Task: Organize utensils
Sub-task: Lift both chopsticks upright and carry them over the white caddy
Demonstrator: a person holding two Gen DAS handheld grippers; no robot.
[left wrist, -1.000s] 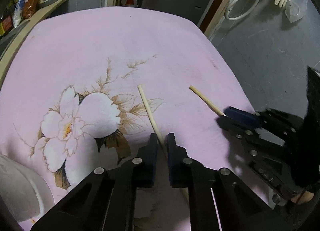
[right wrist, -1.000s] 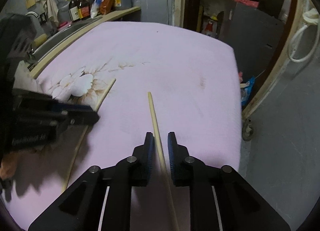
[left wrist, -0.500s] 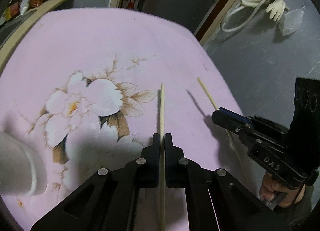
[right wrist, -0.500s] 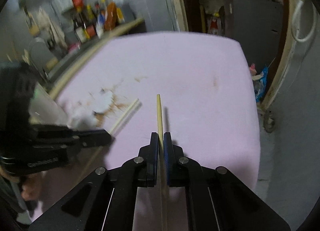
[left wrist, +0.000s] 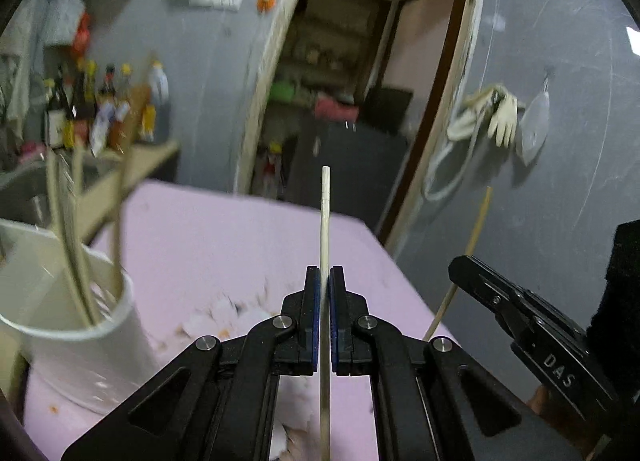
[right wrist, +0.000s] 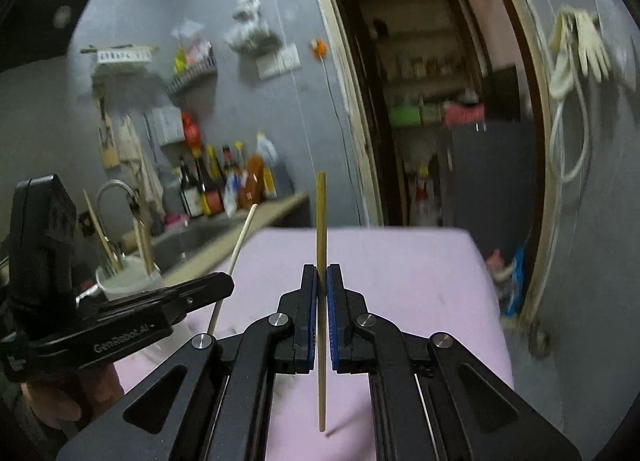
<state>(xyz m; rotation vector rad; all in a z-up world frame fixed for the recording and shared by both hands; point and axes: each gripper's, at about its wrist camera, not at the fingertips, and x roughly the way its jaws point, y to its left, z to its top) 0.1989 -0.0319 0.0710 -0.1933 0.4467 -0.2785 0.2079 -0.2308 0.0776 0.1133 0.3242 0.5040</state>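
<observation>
My left gripper (left wrist: 325, 275) is shut on a pale chopstick (left wrist: 325, 221) that sticks up past its pads, lifted above the pink flowered cloth (left wrist: 224, 237). My right gripper (right wrist: 321, 273) is shut on a darker wooden chopstick (right wrist: 321, 217), also held clear of the cloth. Each gripper shows in the other's view: the right gripper (left wrist: 460, 267) with its chopstick (left wrist: 478, 225) at the right, the left gripper (right wrist: 226, 285) with its chopstick (right wrist: 240, 237) at the left. A white utensil cup (left wrist: 80, 325) with several sticks in it stands at the left; the same cup (right wrist: 128, 279) shows behind the left gripper.
Behind the table runs a wooden-edged counter (right wrist: 256, 217) with a sink, a faucet (right wrist: 116, 189) and several sauce bottles (right wrist: 224, 185). An open doorway (left wrist: 360, 101) to a storeroom lies straight ahead. A hose and a glove (left wrist: 502, 117) hang on the grey wall at the right.
Both grippers closed on the chopsticks that lay on the cloth, lifted them off it and tilted up, so the views now face the wall and doorway. The cup came into view.
</observation>
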